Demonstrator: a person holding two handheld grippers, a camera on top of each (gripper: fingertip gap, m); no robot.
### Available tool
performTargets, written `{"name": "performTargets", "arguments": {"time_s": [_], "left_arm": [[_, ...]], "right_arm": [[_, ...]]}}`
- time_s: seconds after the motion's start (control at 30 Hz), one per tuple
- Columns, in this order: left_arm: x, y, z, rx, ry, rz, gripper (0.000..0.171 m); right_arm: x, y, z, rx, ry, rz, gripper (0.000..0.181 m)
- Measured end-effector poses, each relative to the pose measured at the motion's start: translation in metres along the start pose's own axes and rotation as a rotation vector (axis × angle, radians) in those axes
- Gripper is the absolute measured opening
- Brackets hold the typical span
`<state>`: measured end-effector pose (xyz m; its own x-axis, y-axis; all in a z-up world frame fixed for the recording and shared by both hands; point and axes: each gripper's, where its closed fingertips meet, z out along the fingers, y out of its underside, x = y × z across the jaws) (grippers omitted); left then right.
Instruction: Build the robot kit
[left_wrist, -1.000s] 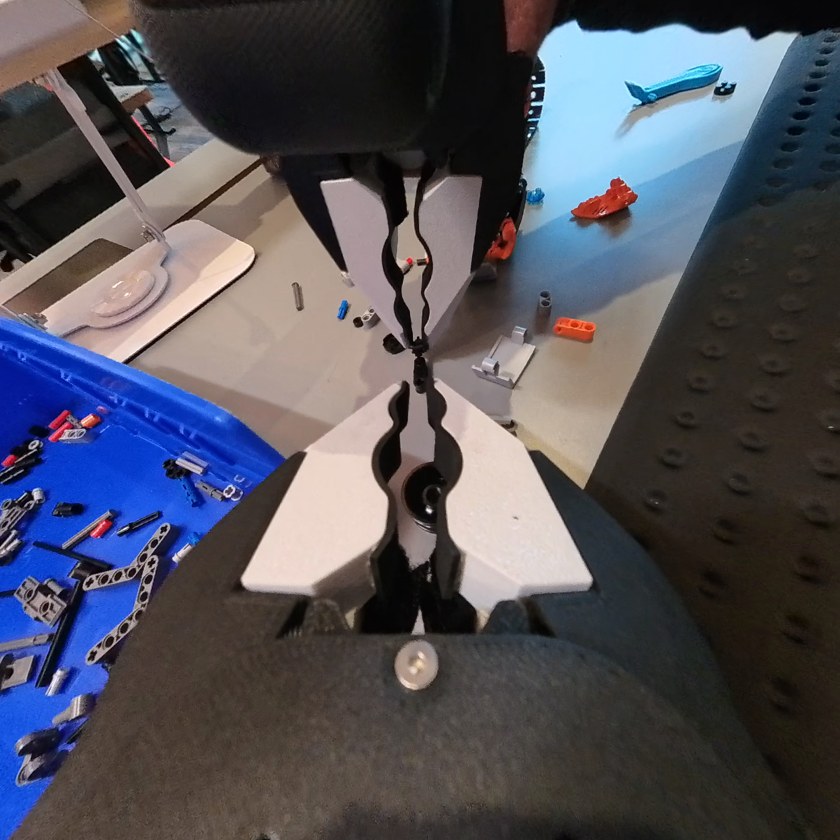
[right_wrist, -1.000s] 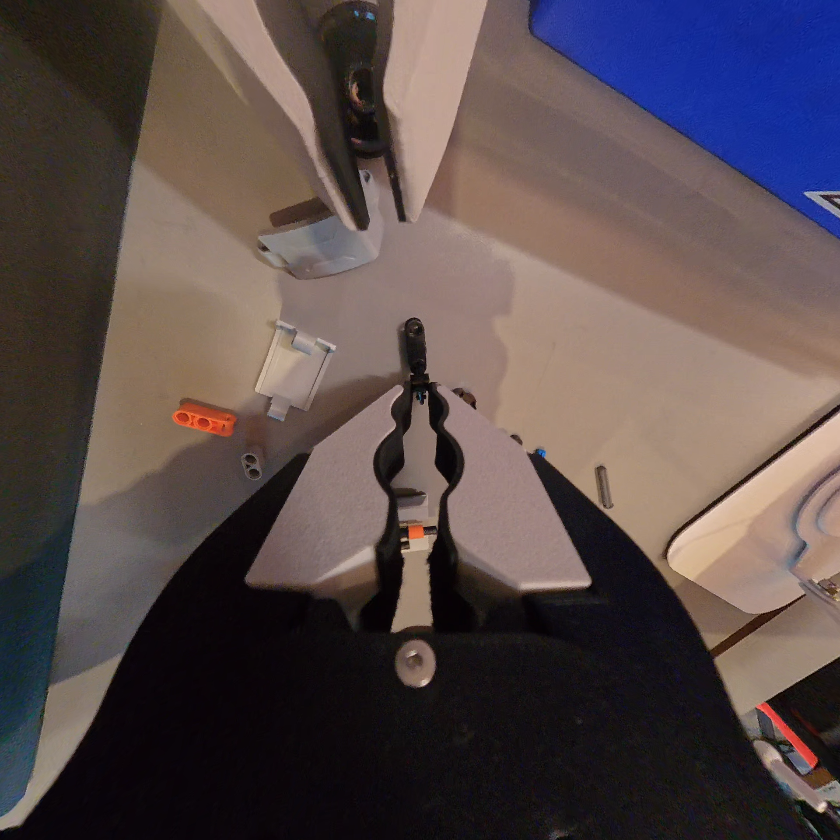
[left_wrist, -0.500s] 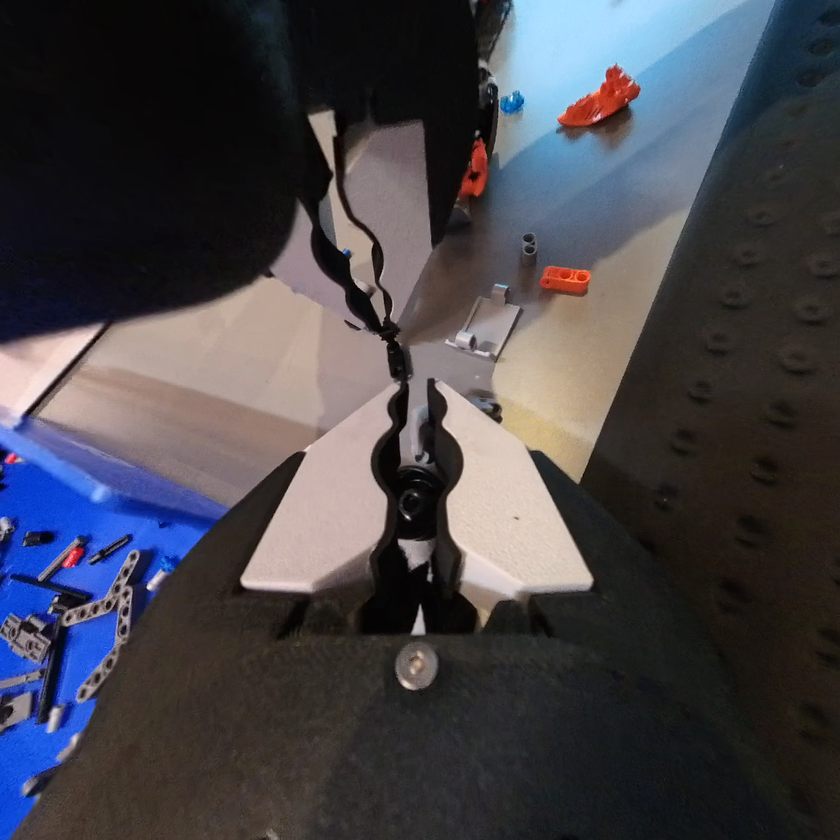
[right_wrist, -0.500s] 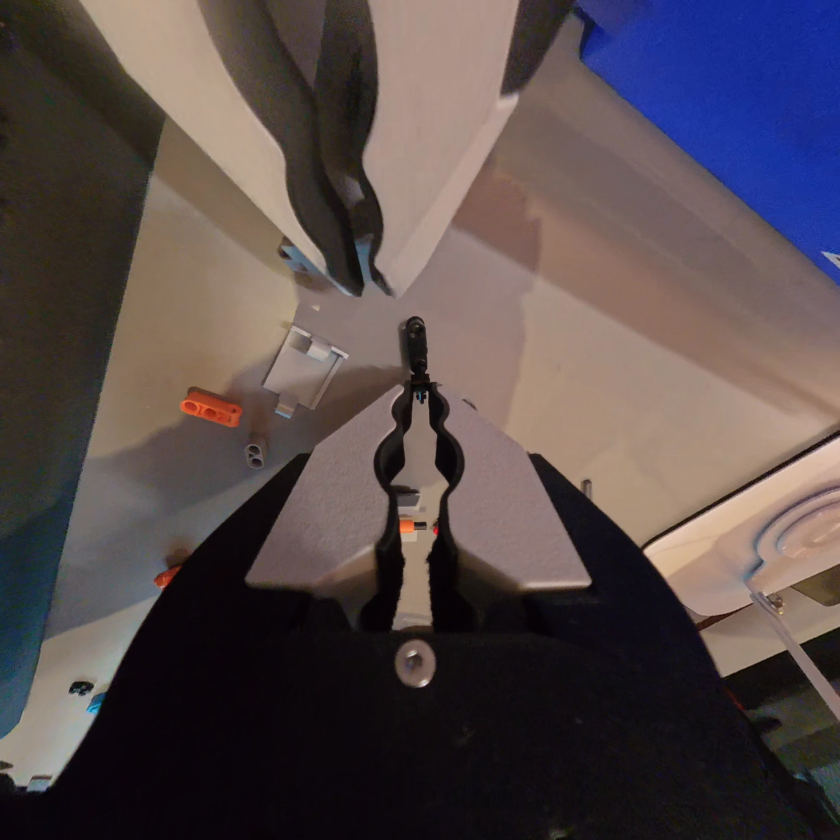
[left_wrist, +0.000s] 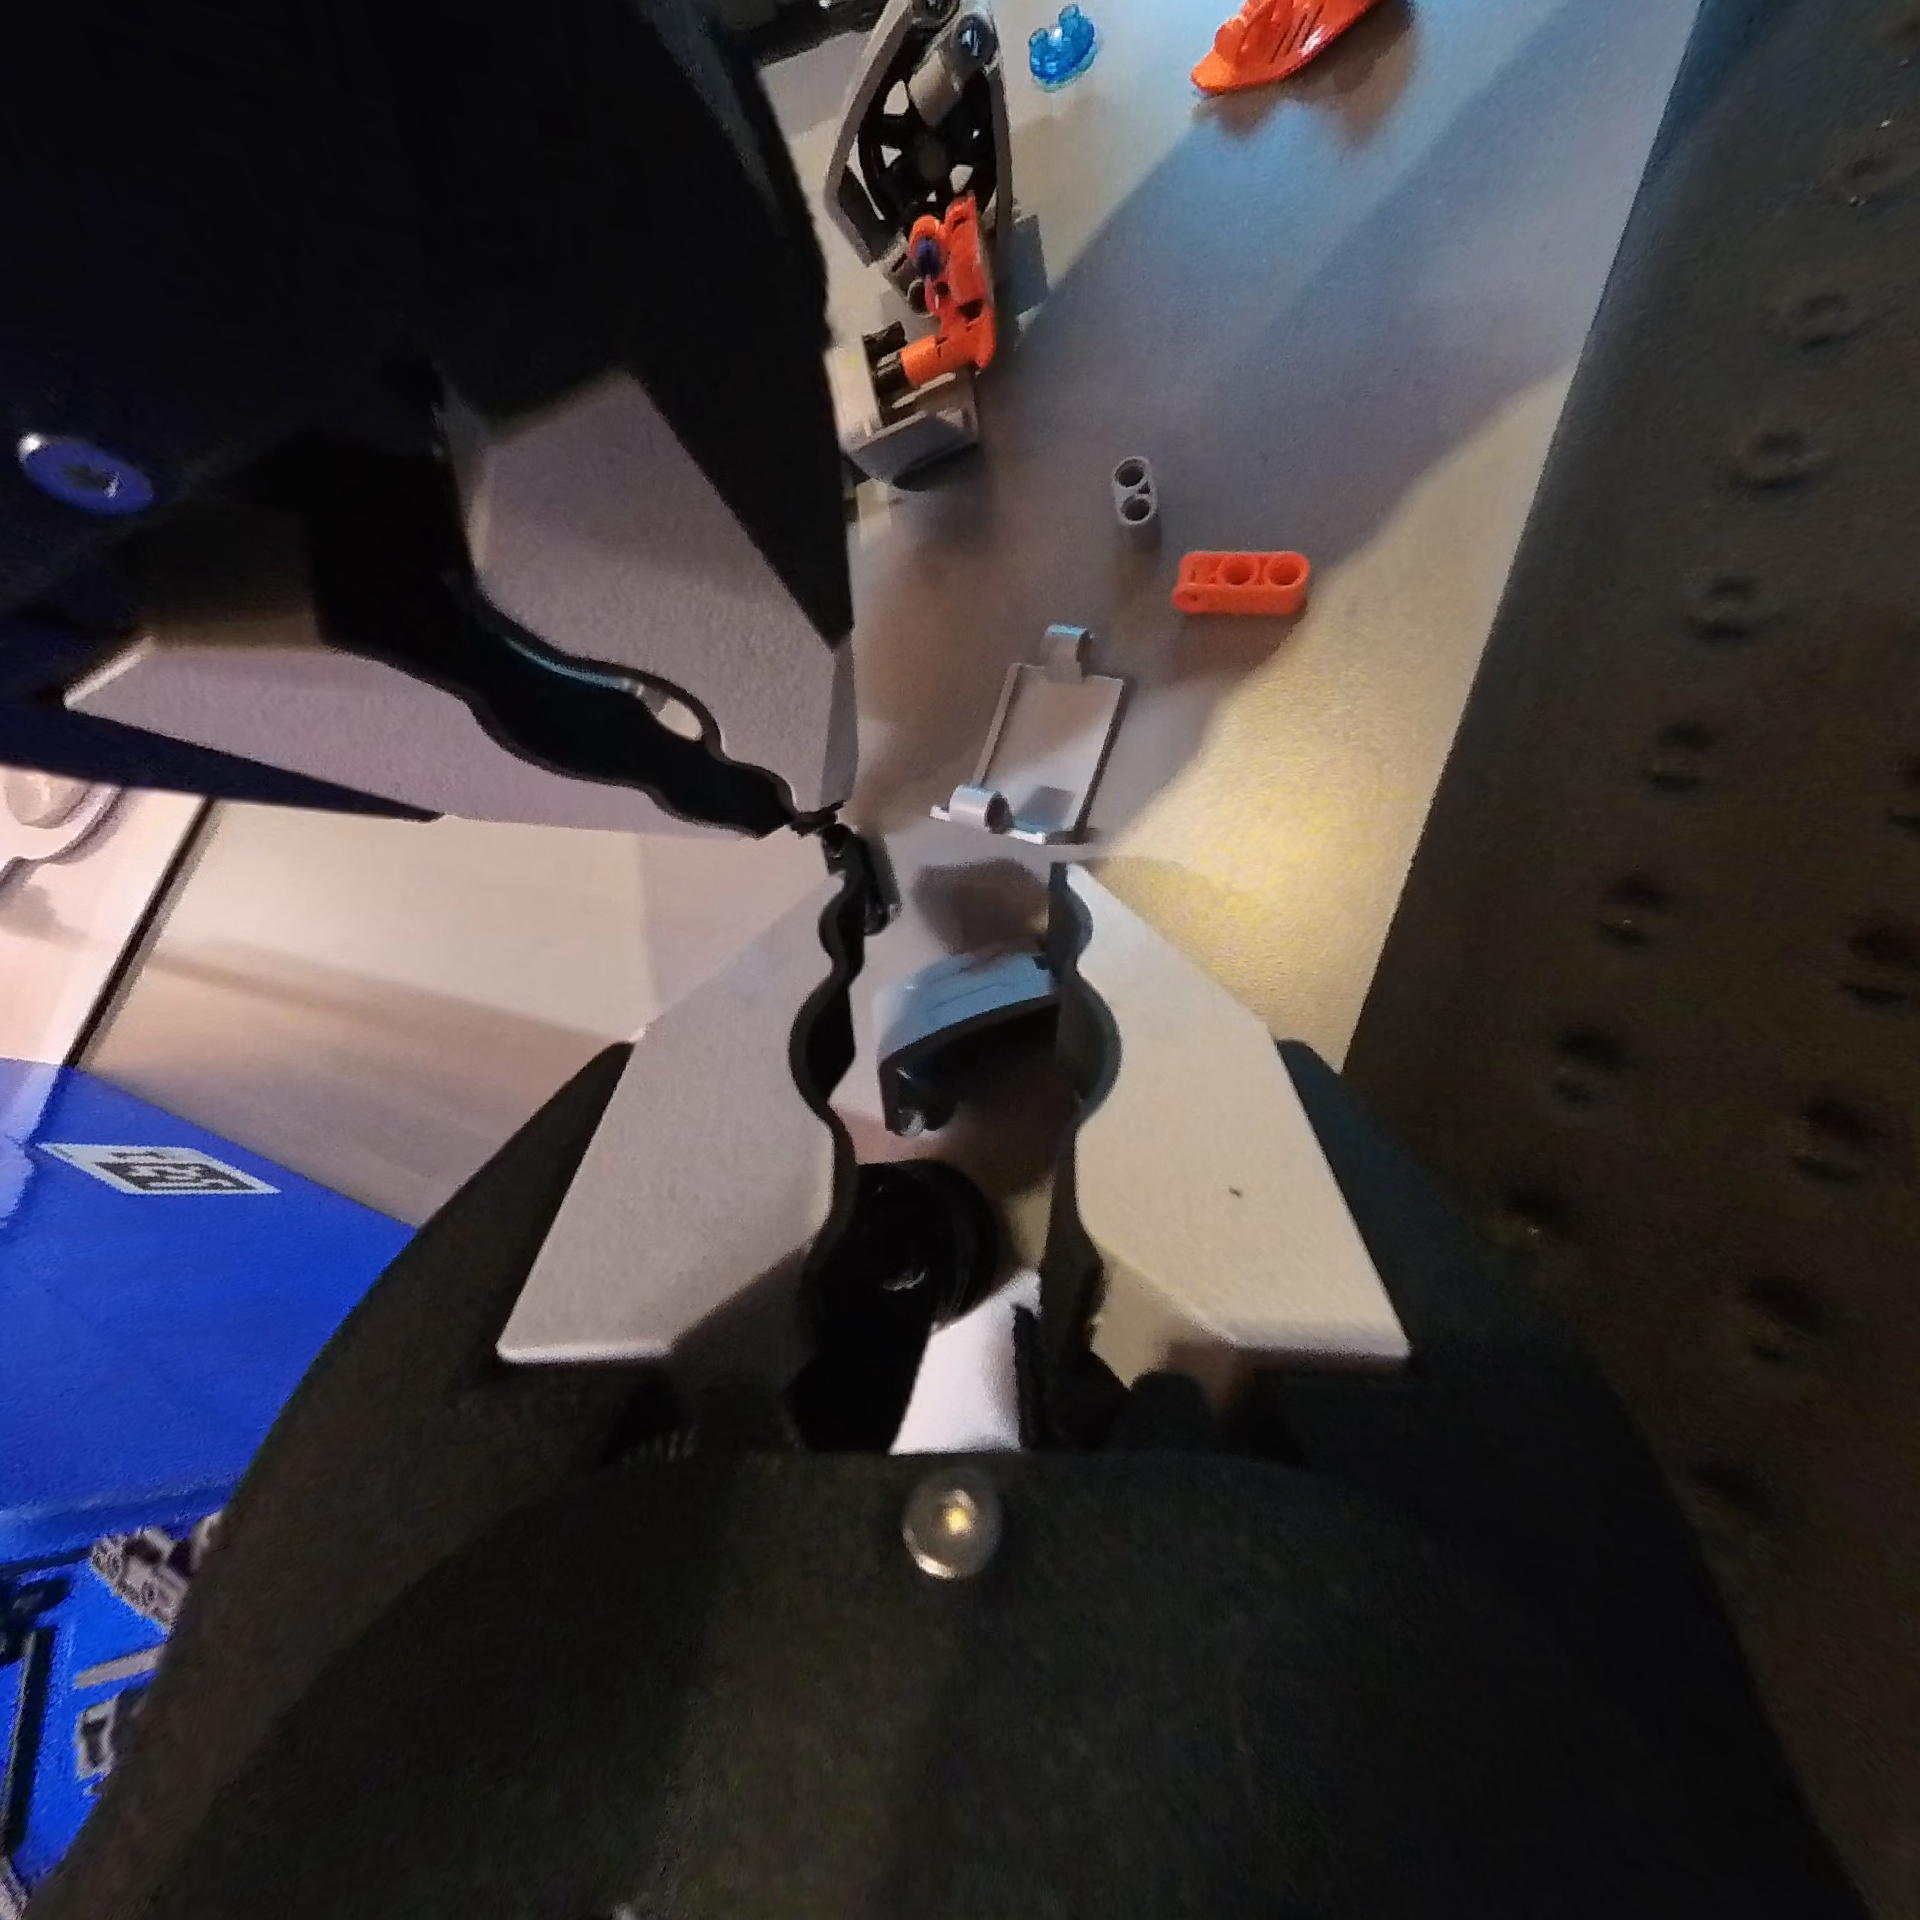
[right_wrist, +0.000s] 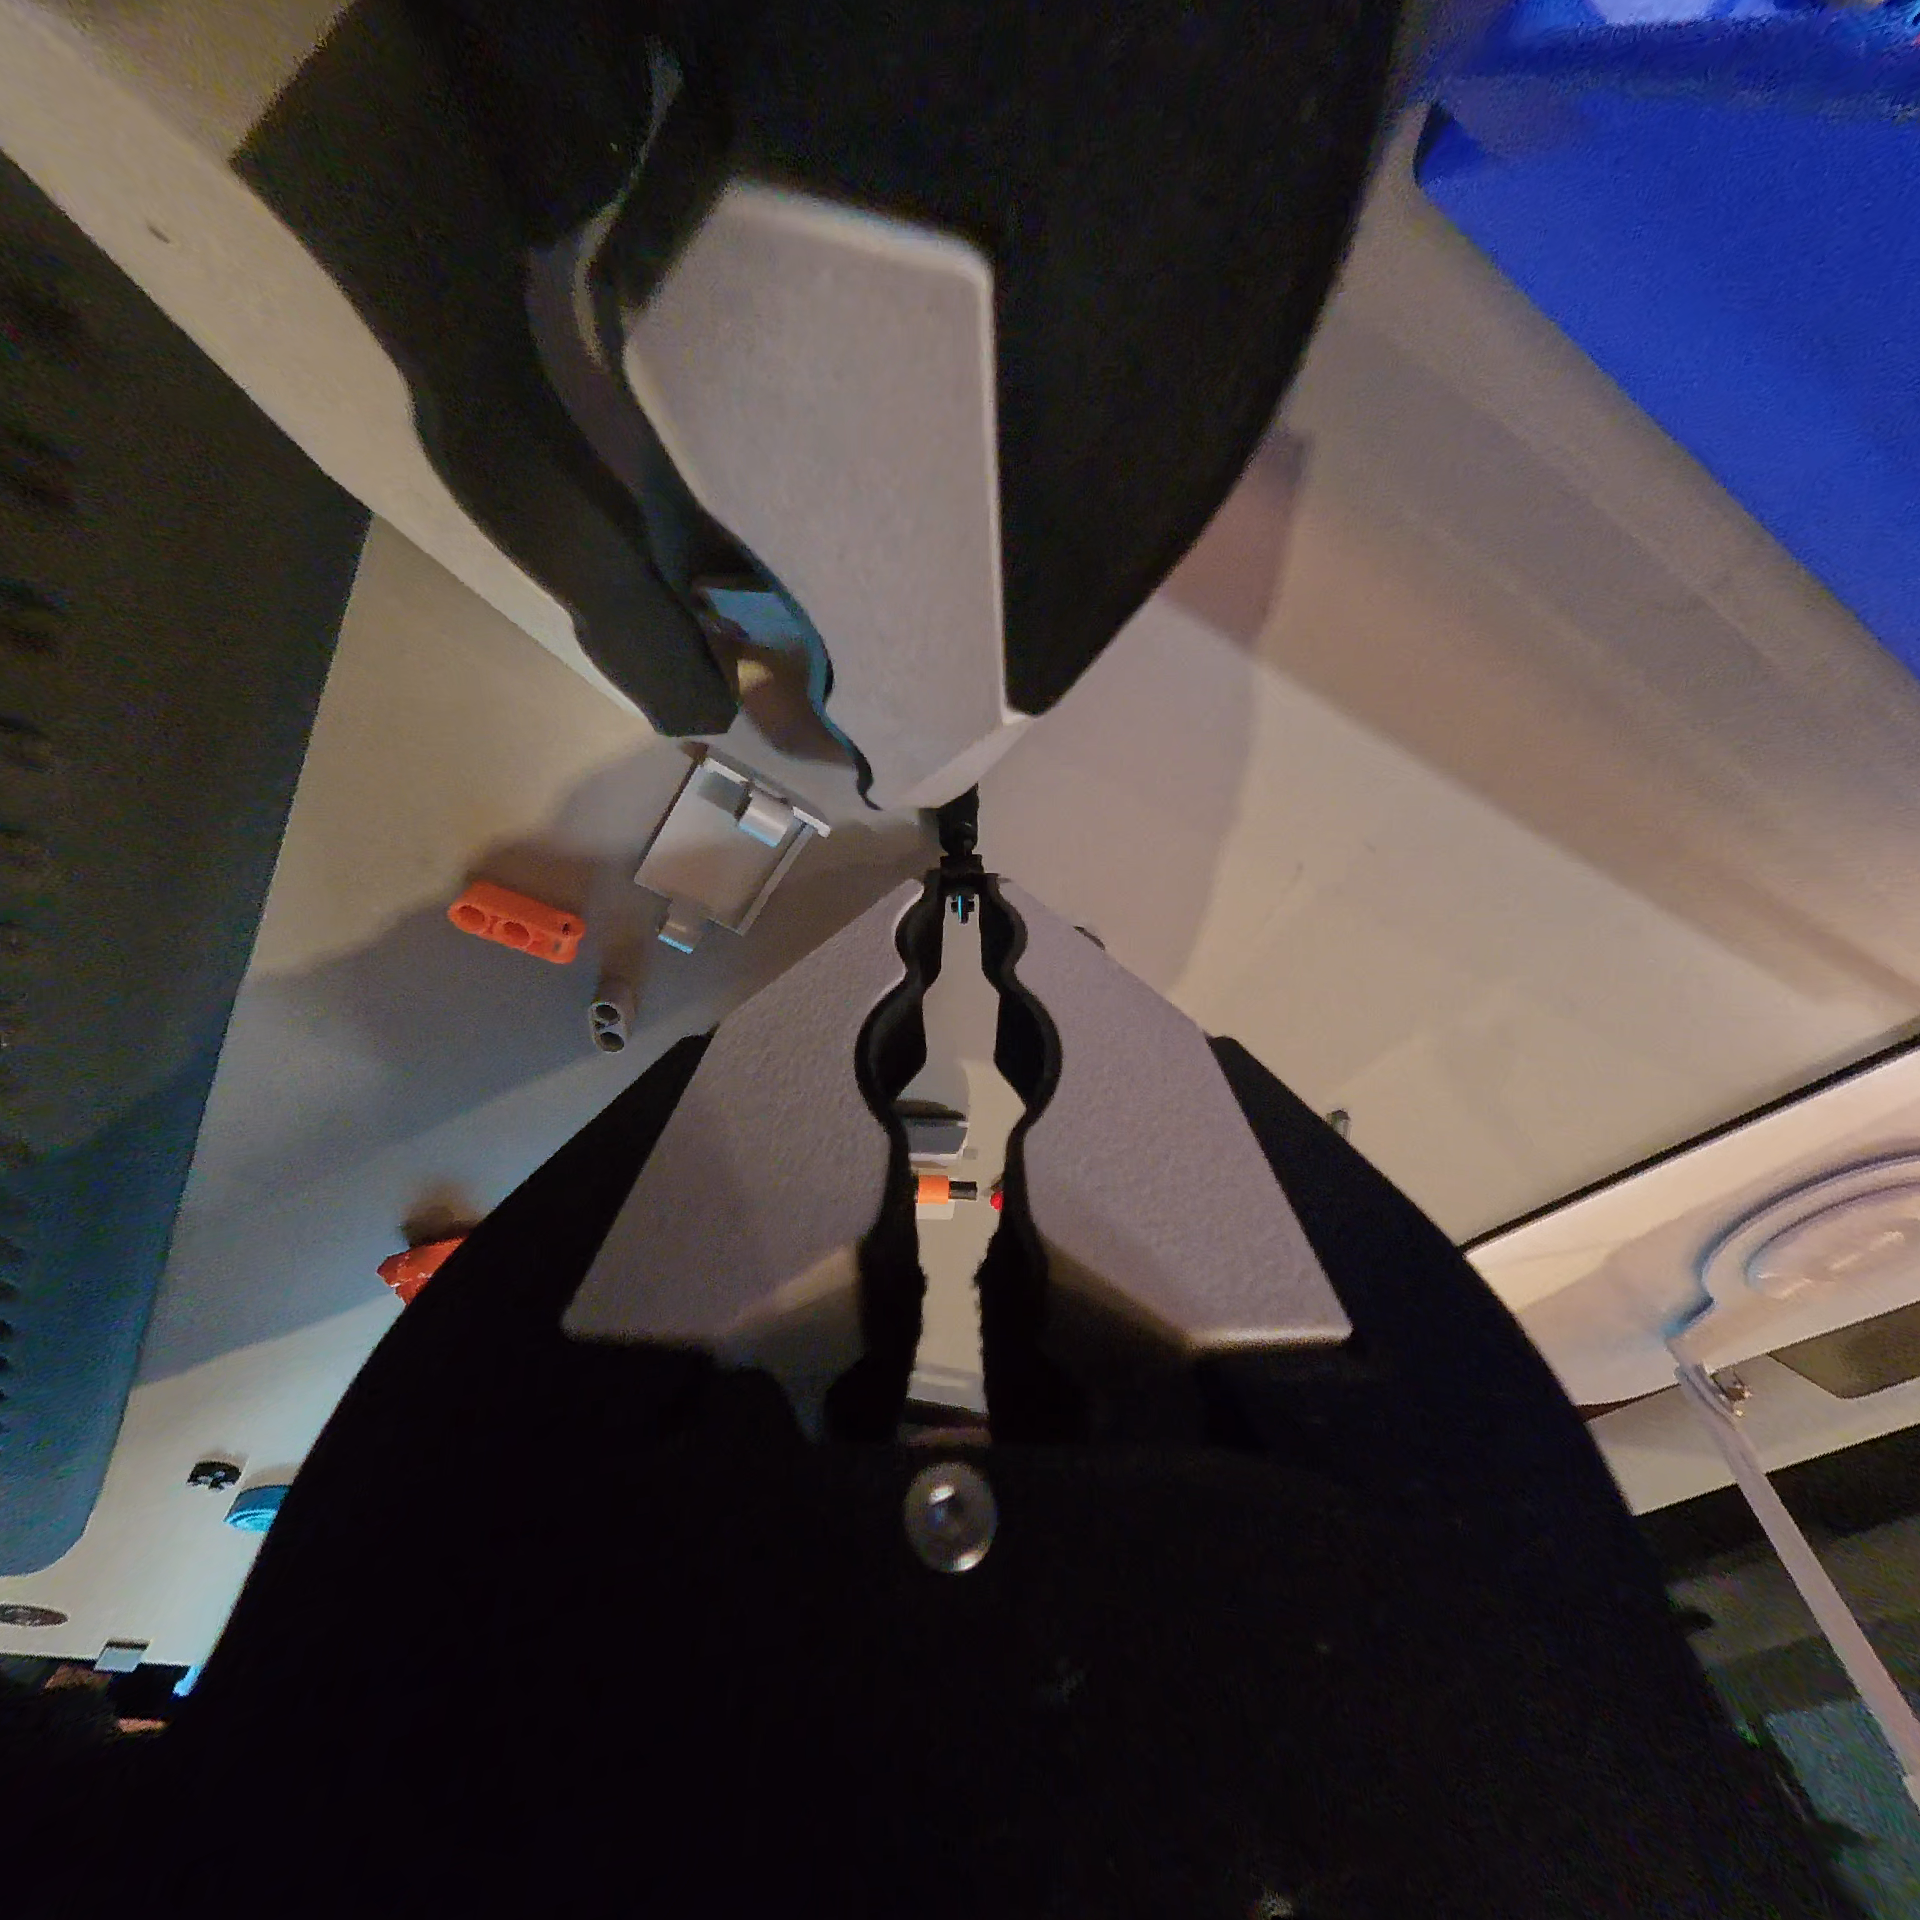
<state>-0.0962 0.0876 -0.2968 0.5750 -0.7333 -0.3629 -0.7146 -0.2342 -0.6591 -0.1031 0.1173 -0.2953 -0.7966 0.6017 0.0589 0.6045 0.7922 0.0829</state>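
My left gripper (left_wrist: 961, 883) is open above the grey table (left_wrist: 416, 956). A black round piece (left_wrist: 904, 1236) sits deep between its fingers against the left one. A grey curved piece (left_wrist: 966, 997) shows in the gap, and I cannot tell whether it is touched. My right gripper (right_wrist: 961, 883) is shut on a small black connector (right_wrist: 961, 831) that sticks out past its tips. The connector's end meets the left gripper's fingertip (right_wrist: 914, 758). In the left wrist view the right gripper (left_wrist: 805, 821) comes in from the upper left, with the connector (left_wrist: 862, 878) beside my left finger.
A blue bin (left_wrist: 156, 1247) of parts stands at the left. On the table lie a grey hinged plate (left_wrist: 1060, 748), an orange two-hole beam (left_wrist: 1242, 582), a small grey double tube (left_wrist: 1135, 499) and a grey-and-orange part-built model (left_wrist: 935, 260). A dark perforated surface (left_wrist: 1714, 935) rises at the right. The grippers are tip to tip, or close to it.
My left gripper's fingers have spread apart. The two grippers have closed in tip to tip, and the right gripper has swung to the upper left in the left wrist view.
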Motion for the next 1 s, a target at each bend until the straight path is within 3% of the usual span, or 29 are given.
{"name": "performTargets", "arguments": {"time_s": [1.0], "left_arm": [[-0.0017, 0.0029, 0.003, 0.024, 0.015, -0.086, 0.026]], "right_arm": [[-0.0056, -0.0082, 0.0, -0.025, -0.089, 0.052, 0.003]]}}
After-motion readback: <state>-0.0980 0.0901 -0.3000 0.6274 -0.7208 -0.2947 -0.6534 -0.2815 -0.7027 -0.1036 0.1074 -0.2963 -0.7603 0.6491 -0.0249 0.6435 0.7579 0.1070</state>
